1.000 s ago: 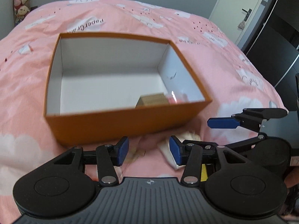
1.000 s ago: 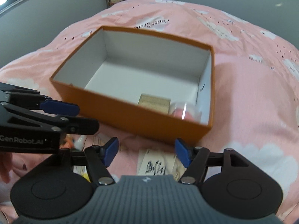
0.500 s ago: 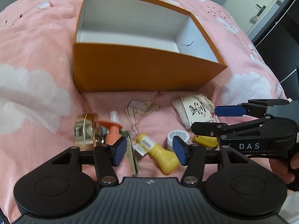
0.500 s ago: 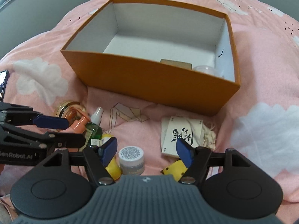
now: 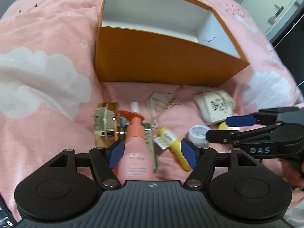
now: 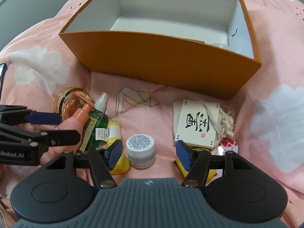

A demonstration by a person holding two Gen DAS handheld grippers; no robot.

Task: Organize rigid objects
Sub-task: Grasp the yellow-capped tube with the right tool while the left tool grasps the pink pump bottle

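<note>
Both grippers are at the pick-up step: left gripper [image 5: 152, 151], jaws just widened, straddles the pink pump bottle [image 5: 135, 157] unpressed, right gripper [image 6: 147, 153], just narrowing, brackets the white cream jar [image 6: 141, 150]; each must close, then lift toward the orange box [image 6: 167, 60].

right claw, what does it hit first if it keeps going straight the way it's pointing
Most likely the small white jar, which sits between the open fingers of the right claw, nearer its left finger. Depth is hard to judge, so the pink bedspread just past it is possible.
</note>
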